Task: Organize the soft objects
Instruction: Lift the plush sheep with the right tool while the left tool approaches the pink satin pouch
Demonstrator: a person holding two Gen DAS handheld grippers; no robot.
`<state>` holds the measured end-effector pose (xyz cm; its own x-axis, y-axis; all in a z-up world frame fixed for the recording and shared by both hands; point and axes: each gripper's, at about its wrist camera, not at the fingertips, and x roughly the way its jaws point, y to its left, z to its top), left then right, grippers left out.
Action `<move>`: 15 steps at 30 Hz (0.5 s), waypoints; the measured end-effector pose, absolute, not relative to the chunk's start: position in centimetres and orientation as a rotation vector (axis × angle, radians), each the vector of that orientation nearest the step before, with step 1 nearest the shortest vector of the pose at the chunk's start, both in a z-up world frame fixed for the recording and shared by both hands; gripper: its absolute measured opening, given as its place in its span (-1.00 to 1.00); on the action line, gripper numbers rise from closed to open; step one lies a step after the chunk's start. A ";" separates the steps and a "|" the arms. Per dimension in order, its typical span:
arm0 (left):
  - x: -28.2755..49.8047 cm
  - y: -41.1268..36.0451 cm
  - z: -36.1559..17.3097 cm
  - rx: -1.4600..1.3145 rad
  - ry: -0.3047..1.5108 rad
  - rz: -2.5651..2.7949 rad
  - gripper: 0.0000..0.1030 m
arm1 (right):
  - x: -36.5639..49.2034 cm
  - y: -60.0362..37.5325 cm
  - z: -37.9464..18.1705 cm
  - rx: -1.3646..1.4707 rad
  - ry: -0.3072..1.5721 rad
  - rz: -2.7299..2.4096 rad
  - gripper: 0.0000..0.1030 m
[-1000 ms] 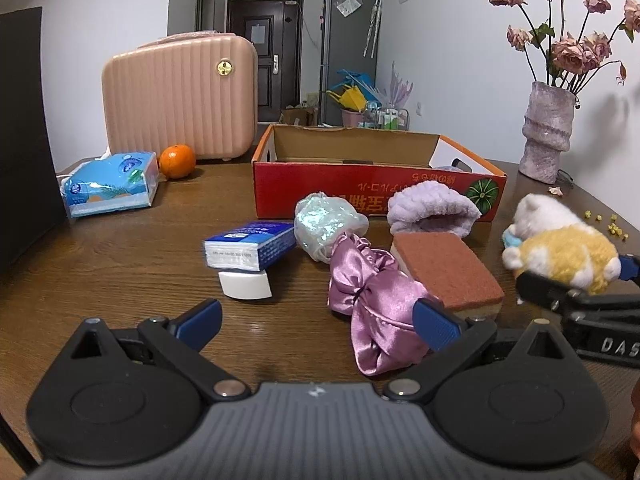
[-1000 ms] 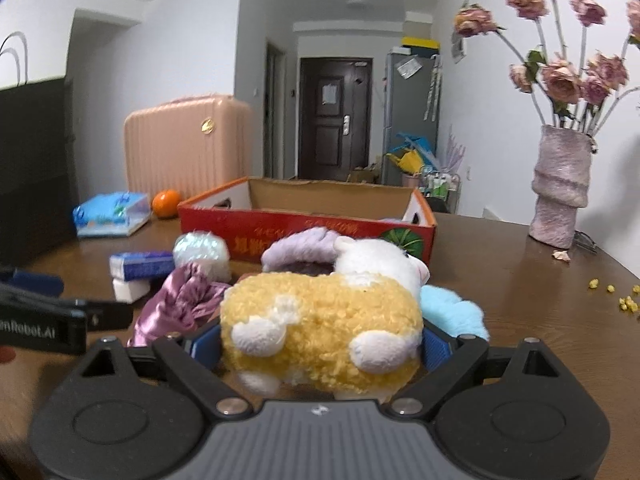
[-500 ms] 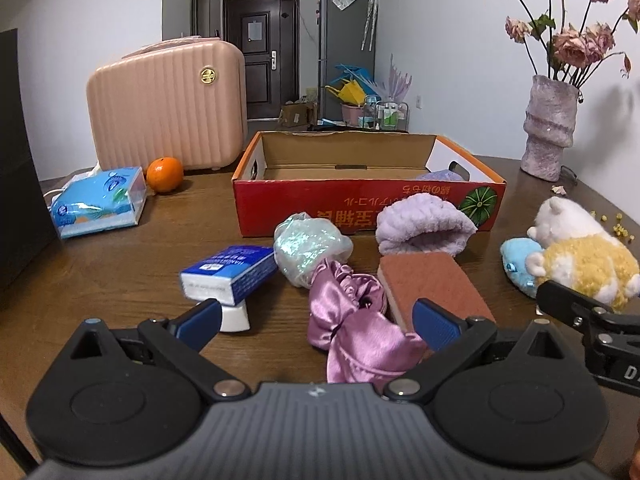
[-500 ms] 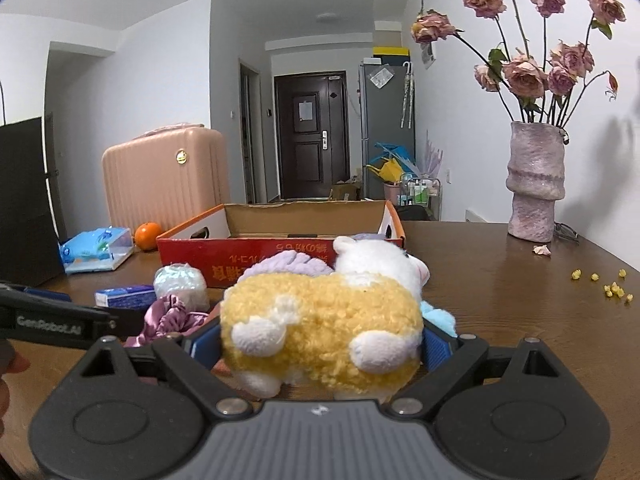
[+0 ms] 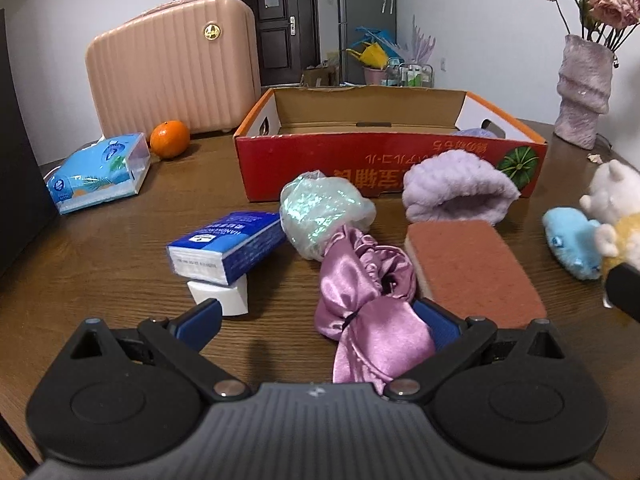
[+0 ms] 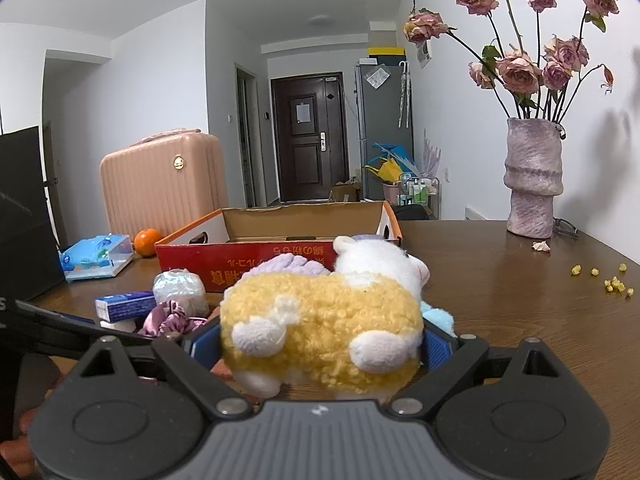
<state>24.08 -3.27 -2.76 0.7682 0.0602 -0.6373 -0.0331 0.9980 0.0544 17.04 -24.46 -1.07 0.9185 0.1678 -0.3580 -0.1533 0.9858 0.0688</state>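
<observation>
Two hand-held grippers worked over a dark brown wooden table [image 5: 100,248], with an open red cardboard box [image 5: 384,160] as the landmark. The right gripper [image 6: 320,346] was clamped on a fluffy yellow-and-white plush animal [image 6: 324,332], its blue finger pads pressed into the toy's sides; the toy sat in front of the box's right end, with a small light-blue plush toy [image 5: 574,244] just beside it. The left gripper [image 5: 316,324] had its fingers spread wide; a shiny pink satin scrunchie [image 5: 368,288] lay between them, against the right pad, and I could not tell whether it was touched on both sides.

In front of the box's long red wall lay a lilac fuzzy headband [image 5: 456,188], a crumpled iridescent green plastic-wrapped bundle [image 5: 324,212] and a rust-coloured rectangular sponge [image 5: 468,268], the sponge nearer the camera than the headband. Left of the bundle, a blue-and-white pocket tissue pack [image 5: 228,248] rested tilted on a small white block [image 5: 220,296]. Something lilac showed inside the box at its right end, too hidden to identify.

Left of the box stood a pink ribbed hard-shell case [image 5: 176,68], with a round orange fruit [image 5: 170,139] before it and a blue soft tissue pack [image 5: 100,172] further left. Right of the box stood a mauve textured vase of dried pink roses [image 6: 534,184].
</observation>
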 end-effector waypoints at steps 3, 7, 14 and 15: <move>24.6 -3.2 -3.3 0.049 0.710 0.049 1.00 | 17.2 -24.5 -1.1 0.039 0.376 0.166 0.84; 25.0 -3.2 -3.8 0.054 0.734 0.038 0.98 | 17.4 -24.4 -1.2 0.036 0.382 0.167 0.84; 25.1 -3.5 -4.2 0.055 0.747 -0.002 0.50 | 17.5 -24.3 -1.2 0.033 0.387 0.170 0.84; 24.9 -3.5 -4.2 0.055 0.743 -0.008 0.47 | 17.5 -24.3 -1.2 0.032 0.387 0.171 0.84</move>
